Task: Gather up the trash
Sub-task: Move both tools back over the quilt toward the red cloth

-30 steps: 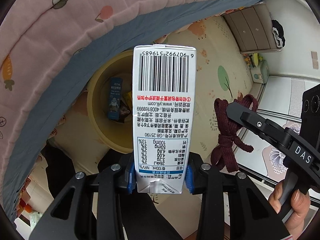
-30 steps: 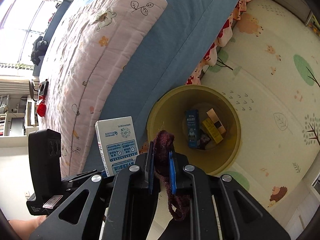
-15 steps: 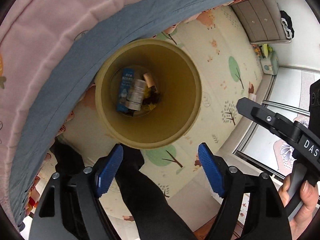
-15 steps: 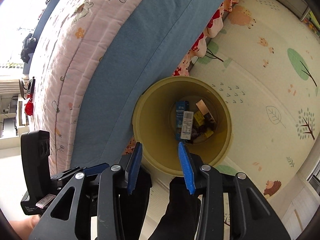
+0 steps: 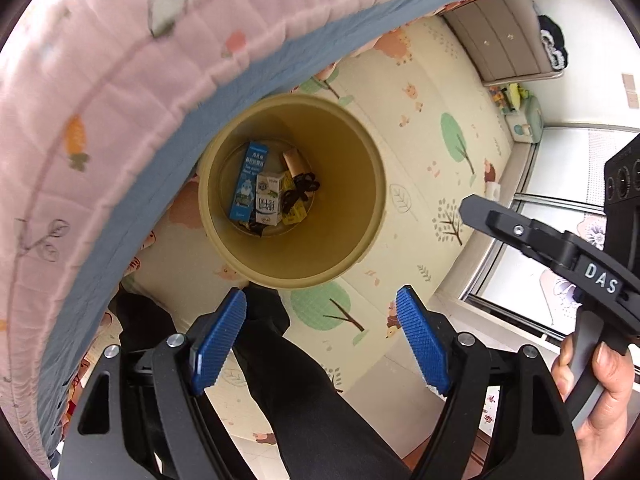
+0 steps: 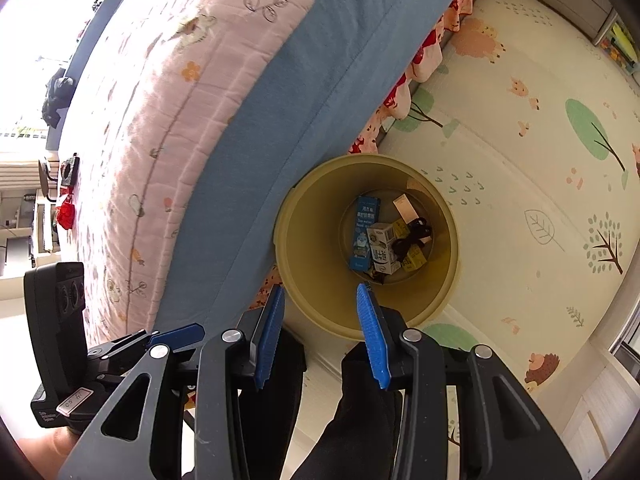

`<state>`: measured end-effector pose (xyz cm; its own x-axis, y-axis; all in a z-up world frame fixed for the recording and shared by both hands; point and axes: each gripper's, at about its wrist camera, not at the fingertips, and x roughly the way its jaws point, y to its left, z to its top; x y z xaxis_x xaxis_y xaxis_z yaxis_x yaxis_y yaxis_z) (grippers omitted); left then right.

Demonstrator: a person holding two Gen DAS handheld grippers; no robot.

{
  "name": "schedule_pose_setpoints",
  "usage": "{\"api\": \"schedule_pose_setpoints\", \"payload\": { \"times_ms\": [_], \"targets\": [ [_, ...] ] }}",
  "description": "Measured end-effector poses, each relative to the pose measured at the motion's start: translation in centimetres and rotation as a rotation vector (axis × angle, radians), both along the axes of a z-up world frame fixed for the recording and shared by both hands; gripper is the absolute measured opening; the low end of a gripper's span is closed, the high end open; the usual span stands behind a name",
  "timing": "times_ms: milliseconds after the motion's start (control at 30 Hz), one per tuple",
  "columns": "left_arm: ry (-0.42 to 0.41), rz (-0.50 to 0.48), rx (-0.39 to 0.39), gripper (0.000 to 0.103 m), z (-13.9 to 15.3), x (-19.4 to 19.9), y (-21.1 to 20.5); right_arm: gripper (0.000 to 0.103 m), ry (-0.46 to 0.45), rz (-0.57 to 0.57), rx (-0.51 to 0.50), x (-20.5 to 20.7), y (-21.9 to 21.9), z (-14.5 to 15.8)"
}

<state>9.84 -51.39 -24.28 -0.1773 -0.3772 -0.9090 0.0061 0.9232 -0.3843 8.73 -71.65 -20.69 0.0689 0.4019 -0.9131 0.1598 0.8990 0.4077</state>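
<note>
A yellow bin (image 5: 360, 200) (image 6: 448, 280) stands on the floor beside the bed. Inside lie a white milk carton (image 5: 267, 198) (image 6: 382, 248), a blue box (image 5: 248, 180) (image 6: 364, 232), a dark cord (image 5: 302, 188) (image 6: 412, 236) and small yellow packets. My left gripper (image 5: 320, 340) is open and empty, held above the bin's near rim. My right gripper (image 6: 320, 332) is open and empty, also above the near rim. The right gripper's body (image 5: 560, 252) shows in the left wrist view, and the left gripper's body (image 6: 120, 352) in the right wrist view.
The bed with a pink quilt (image 5: 100, 100) (image 6: 168, 120) and blue sheet (image 6: 320, 60) overhangs the bin's far side. A patterned play mat (image 5: 420, 140) (image 6: 540, 160) covers the floor. A grey drawer unit (image 5: 504, 40) stands by the wall. The person's dark trouser leg (image 5: 312, 400) is below the grippers.
The left gripper let go of the milk carton and the right let go of the dark cord. Both now lie in the bin. Both grippers opened and stay open.
</note>
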Motion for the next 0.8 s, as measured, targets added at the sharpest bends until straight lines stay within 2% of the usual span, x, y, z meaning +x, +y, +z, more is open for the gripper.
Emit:
{"api": "schedule_pose_setpoints", "payload": {
  "times_ms": [200, 367, 633, 800],
  "targets": [
    [-0.058, 0.039, -0.01, 0.077, 4.1, 0.1, 2.6, 0.038, -0.059, 0.019, 0.018, 0.7, 2.2, 4.0],
    [-0.092, 0.141, -0.007, 0.077, 7.4, -0.3, 7.8, 0.038, -0.109, 0.09, 0.04, 2.1, 6.9, 7.9],
    [-0.171, 0.353, 0.03, 0.077, 13.1, -1.2, 20.4, 0.038, -0.182, 0.261, 0.094, 5.2, 19.8, 12.7],
    [-0.195, 0.436, 0.077, 0.077, 14.8, -0.5, 29.5, 0.038, -0.203, 0.346, 0.111, 6.5, 28.7, 14.2]
  ]
}}
